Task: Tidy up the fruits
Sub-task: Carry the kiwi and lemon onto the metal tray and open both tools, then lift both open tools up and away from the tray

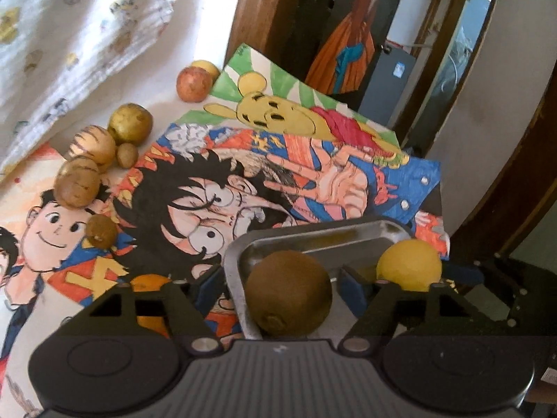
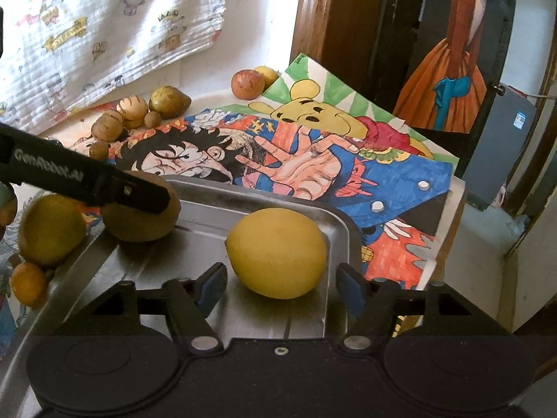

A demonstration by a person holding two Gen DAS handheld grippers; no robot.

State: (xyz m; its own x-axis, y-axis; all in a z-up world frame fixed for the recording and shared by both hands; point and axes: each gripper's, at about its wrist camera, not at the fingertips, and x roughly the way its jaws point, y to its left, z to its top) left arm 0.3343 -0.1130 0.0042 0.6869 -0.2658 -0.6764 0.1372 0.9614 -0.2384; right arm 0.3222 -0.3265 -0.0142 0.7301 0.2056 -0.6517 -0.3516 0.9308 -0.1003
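A steel tray (image 1: 313, 233) lies on cartoon posters. In the left wrist view a brown kiwi (image 1: 289, 296) sits at the tray's near-left corner. My left gripper (image 1: 282, 287) is open around it, with a small gap at each finger. A yellow lemon (image 1: 409, 264) lies further right in the tray. In the right wrist view the lemon (image 2: 278, 250) rests on the tray floor (image 2: 195, 244), between the spread fingers of my open right gripper (image 2: 282, 287), with gaps on both sides. A left gripper finger (image 2: 104, 184) crosses over the kiwi (image 2: 139, 223).
Brownish-yellow fruits (image 1: 94, 160) cluster at the back left, with an apple (image 1: 194, 83) behind them. A yellow fruit (image 2: 52, 230) and a small orange (image 2: 28, 284) lie left of the tray. A printed cloth (image 2: 104, 28) hangs behind. The table ends at the right, by a wooden door frame (image 2: 323, 17).
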